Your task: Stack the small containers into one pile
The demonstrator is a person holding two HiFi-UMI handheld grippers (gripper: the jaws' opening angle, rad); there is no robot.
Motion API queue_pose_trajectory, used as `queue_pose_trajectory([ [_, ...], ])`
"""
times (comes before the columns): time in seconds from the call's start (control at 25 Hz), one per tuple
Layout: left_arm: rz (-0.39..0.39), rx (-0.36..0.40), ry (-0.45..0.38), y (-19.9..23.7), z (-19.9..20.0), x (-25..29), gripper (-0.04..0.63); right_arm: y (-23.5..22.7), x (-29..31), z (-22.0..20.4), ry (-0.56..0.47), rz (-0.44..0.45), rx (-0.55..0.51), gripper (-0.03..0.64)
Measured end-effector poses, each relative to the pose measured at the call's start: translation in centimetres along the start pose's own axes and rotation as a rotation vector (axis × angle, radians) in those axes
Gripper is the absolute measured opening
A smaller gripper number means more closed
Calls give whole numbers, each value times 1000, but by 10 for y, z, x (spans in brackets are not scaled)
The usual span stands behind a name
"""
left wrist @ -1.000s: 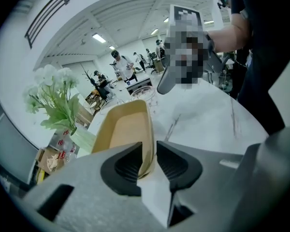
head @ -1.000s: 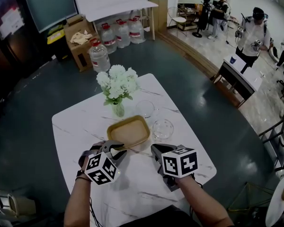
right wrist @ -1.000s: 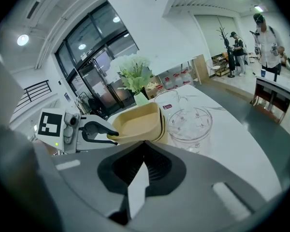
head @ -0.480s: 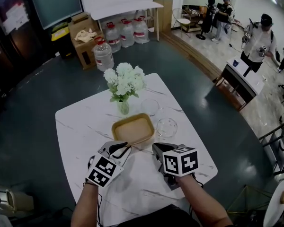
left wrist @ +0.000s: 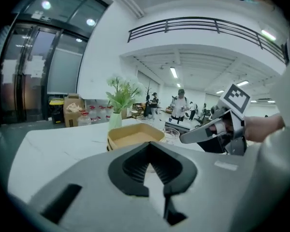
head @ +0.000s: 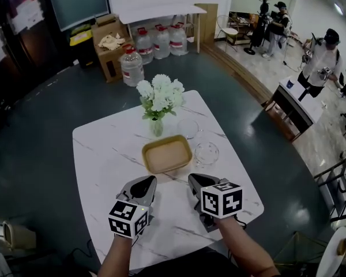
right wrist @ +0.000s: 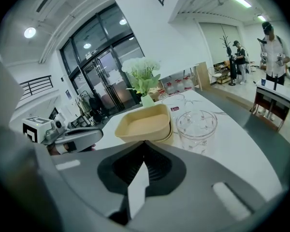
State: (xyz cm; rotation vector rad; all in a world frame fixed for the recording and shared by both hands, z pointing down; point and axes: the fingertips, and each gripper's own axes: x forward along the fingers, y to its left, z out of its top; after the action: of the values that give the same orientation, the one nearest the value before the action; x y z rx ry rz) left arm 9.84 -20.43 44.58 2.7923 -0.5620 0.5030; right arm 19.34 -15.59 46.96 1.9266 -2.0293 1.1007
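Jaws of the left gripper [head: 148,182] are seen clenched together with nothing between them. A second ago they were spread at the near left corner of the tan containers [head: 167,154], and the gripper has since been drawn back along the table [head: 104,154]. From this it is judged that the tan containers have been let go where they sit, mid-table, nested one in the other. Just to their right a clear glass bowl [head: 206,153] is left standing alone, and a second glass bowl [head: 188,128] is set behind it, near the vase of flowers [head: 158,105], so the single pile is not yet made. The right gripper [head: 194,179] is held shut and empty, as it was before.

Only a second rim under the top tan container is shown in the right gripper view, so the nested count cannot be fixed. The farther bowl is faint against the marble, and whether the nearer bowl touches the tan pile cannot be told.
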Motion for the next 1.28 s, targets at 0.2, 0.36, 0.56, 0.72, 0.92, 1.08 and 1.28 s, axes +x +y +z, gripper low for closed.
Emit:
queue_pose_trajectory([
  [0.2,69,-56,-24,-4,-6,-12,1,9,-5,1,-32,6,-19,0],
  [0.36,161,-90,-30,3,-7,-19,0,13,-5,2,-62,-5,-33,0],
  [0.56,228,-164,-4,9,-20,-21,0,14,-7,3,-82,-28,-56,-2],
  [0.72,241,-174,7,8,-25,-21,0,16,-7,0,-82,-37,-73,-2],
  [0.92,239,-168,6,5,-25,-20,0,21,-5,-5,-77,-27,-77,-2],
  [1.08,240,-164,13,3,-28,-19,0,22,-2,-8,-65,-37,-91,-2],
  [1.28,234,-163,24,-1,-30,-17,0,24,-3,-10,-61,-36,-96,-2],
])
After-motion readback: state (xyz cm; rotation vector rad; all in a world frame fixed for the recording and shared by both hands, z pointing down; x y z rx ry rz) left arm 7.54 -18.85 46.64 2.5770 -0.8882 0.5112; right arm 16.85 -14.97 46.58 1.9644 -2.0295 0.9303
